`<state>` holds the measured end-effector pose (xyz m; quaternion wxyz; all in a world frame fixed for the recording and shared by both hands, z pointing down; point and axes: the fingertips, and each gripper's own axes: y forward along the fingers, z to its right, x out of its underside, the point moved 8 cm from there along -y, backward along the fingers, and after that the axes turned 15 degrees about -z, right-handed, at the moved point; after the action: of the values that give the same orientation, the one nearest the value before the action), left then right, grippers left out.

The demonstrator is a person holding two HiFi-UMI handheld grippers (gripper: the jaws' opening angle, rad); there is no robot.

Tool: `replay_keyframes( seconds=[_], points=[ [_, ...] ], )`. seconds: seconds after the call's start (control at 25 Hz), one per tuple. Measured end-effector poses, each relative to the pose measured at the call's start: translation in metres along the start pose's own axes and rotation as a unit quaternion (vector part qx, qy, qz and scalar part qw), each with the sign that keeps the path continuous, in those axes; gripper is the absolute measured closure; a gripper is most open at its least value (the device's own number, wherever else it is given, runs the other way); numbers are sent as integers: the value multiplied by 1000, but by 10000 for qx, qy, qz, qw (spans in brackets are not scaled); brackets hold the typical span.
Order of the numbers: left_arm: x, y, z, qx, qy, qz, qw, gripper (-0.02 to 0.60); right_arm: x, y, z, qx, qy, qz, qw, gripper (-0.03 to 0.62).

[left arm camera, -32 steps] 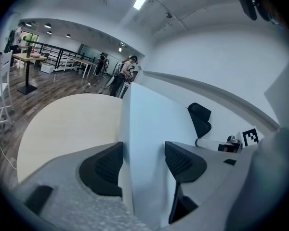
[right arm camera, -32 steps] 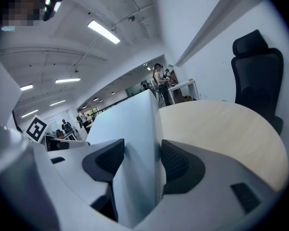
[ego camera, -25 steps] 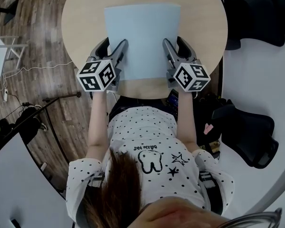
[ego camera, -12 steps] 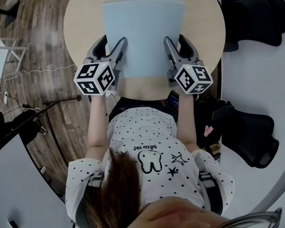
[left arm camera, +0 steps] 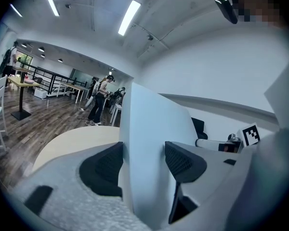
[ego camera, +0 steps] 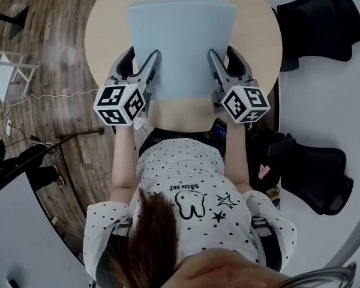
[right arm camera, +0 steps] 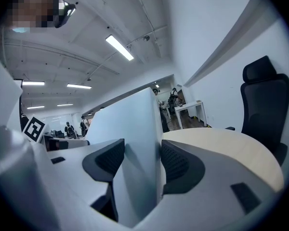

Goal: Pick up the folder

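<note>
The pale blue folder sits over the middle of the round wooden table, held at its near corners by both tools. The left gripper is closed down on the folder's left edge, and its own view shows the sheet pinched between the two dark pads. The right gripper has the right edge clamped the same way, pads tight on either face. From each gripper's view the folder stands up out of the jaws as a flat panel, its far corner well above the tabletop. I can't tell whether its underside is fully clear of the wood.

A strip of bare table runs between the folder's near edge and the rim by the person's body. There are wider bare margins to either side. Two black office chairs stand off to the right, well apart from the table. Wood floor lies open on the left.
</note>
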<state>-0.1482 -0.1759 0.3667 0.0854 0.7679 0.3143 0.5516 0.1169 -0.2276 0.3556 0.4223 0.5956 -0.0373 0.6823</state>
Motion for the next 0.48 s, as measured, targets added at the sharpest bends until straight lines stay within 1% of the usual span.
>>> replay_keyframes(
  seconds=[0.48],
  points=[
    [-19,-20,12,-62,232,369,9990,305,-20,-14,-11,-105,-130,297,9994,358]
  ],
)
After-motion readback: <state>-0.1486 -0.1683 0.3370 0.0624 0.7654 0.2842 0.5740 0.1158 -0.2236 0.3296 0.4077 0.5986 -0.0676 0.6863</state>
